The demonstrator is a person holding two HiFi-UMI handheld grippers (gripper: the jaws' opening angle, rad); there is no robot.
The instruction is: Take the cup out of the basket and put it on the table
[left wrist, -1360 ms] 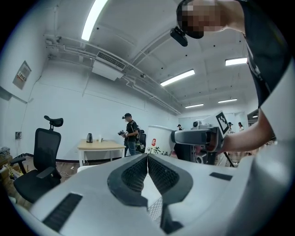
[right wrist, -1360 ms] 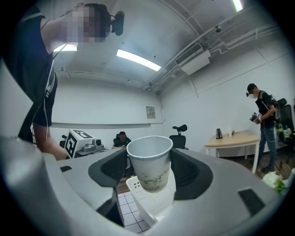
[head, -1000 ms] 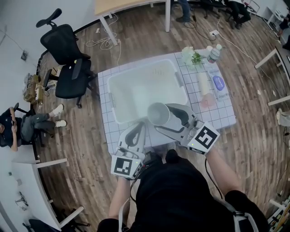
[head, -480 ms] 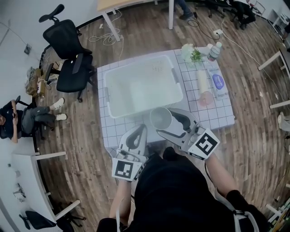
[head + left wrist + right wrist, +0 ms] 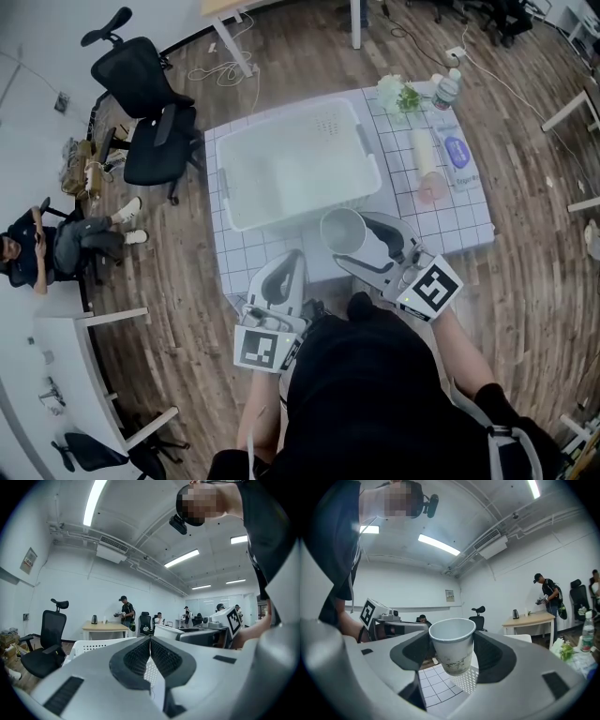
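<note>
The cup (image 5: 342, 232) is out of the basket (image 5: 228, 190), mouth up, held by the right gripper (image 5: 354, 240) above the near strip of the table (image 5: 246, 267), just in front of the basket's near wall. In the right gripper view the cup (image 5: 452, 641) sits between widely spread jaws, whose pads press its sides below the rim, and its base hangs free over the grid cloth.

It looks like thin paper, so a harder squeeze would probably crumple it, while a looser one could let the tapered body slide down and drop. It appears slightly tilted; released like that, it may tip over. The strip between basket and table edge is narrow, so a careless descent could catch the basket's rim or land the cup half off the edge.

The left gripper (image 5: 289, 269) hangs close beside it, jaws together on nothing (image 5: 150, 641); a stray swing could knock the cup.
</note>
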